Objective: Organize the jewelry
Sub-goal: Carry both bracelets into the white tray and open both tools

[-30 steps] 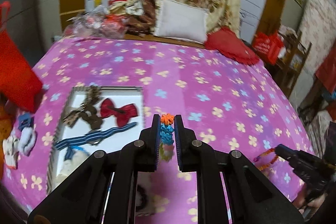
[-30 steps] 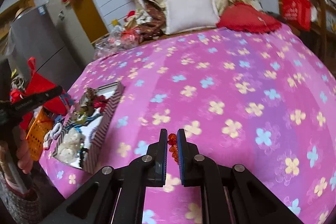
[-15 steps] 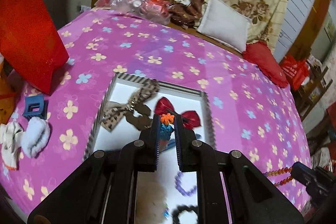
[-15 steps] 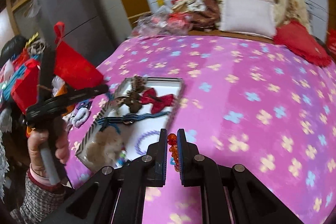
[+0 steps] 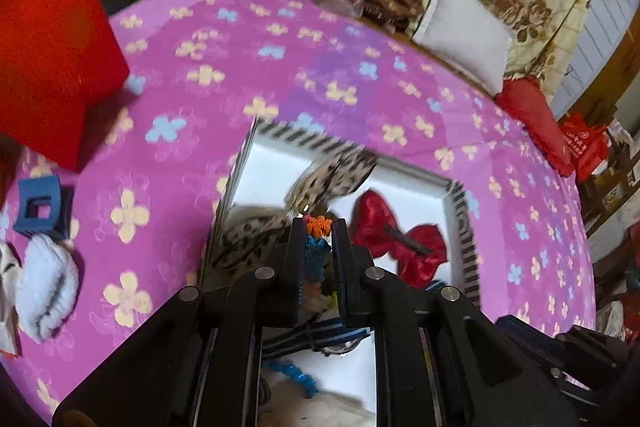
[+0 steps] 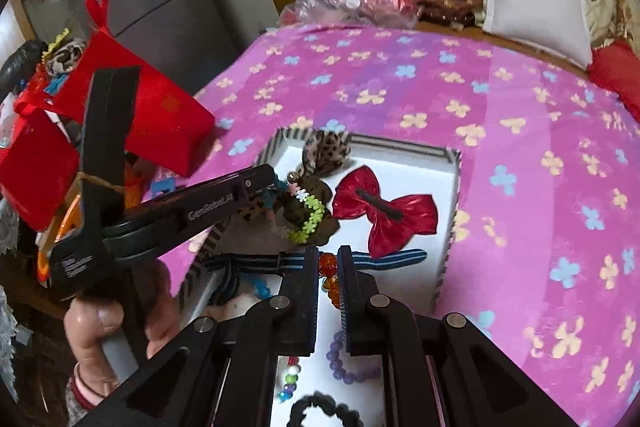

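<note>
Loom-band bracelet (image 5: 316,247), knobbly rubber, pinched in left gripper (image 5: 317,233); faceted orange beads (image 6: 329,277) clamped in right gripper (image 6: 329,267).

Both wrist views look steeply down, close above the striped tray (image 5: 466,227) (image 6: 450,227). The right view sits further left-facing, catching the left gripper (image 6: 280,185). Both share the red bow (image 5: 398,239) (image 6: 384,211).

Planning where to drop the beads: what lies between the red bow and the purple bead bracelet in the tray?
In the right wrist view, the striped blue ribbon crosses between the red bow and the purple bead bracelet.
</note>
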{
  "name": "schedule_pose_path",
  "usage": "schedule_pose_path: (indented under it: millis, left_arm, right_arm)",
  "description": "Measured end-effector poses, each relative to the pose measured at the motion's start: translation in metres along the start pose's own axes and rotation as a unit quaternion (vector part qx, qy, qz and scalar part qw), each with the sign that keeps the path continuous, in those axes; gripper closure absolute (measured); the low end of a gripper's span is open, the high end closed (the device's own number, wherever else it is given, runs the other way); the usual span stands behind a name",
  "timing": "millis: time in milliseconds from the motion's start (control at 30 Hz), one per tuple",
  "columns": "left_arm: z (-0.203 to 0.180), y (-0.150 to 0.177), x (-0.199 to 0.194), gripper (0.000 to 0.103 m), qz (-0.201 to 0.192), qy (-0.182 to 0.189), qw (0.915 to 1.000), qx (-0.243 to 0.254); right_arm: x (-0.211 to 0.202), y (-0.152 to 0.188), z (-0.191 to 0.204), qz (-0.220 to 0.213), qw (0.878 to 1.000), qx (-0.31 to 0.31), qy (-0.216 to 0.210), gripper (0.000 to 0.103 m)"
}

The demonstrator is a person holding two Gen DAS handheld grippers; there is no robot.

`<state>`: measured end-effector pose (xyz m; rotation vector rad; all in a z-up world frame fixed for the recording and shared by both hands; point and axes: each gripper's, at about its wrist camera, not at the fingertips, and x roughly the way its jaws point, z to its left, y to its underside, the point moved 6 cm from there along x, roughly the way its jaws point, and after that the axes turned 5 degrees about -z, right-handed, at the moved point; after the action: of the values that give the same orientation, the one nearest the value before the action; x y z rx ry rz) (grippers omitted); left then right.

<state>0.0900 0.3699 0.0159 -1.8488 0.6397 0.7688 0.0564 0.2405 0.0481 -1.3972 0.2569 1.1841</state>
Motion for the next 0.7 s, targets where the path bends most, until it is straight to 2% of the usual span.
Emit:
schedule_pose_path:
  millis: [100,200,333,500,700]
  left_arm:
    - [0.005,0.006,0.007,0.092,0.024,-0.010,0.9996,-0.006]
    - [0.009,0.018,0.009,0.091,0.055,-0.040,0.9977,0.004]
    - [0.012,0.036,0.003,0.091,0.084,-0.060,0.9944,0.023]
    - [0.013,0.047,-0.009,0.091,0.088,-0.057,0.9940,0.031]
    - [0.013,0.040,-0.024,0.089,0.054,-0.057,0.9965,0.030]
  right_arm:
    - [0.012,0.011,-0.009,0.014,1.000,0.004,0.016,0.095]
    - [0.017,0.021,-0.016,0.024,0.999,0.002,0.028,0.095]
    - [0.020,0.033,-0.019,0.037,0.999,0.010,0.023,0.095]
    - [0.024,0.048,-0.011,0.053,0.999,0.004,0.011,0.095]
    - [0.031,0.064,-0.002,0.076,0.997,0.007,0.000,0.095]
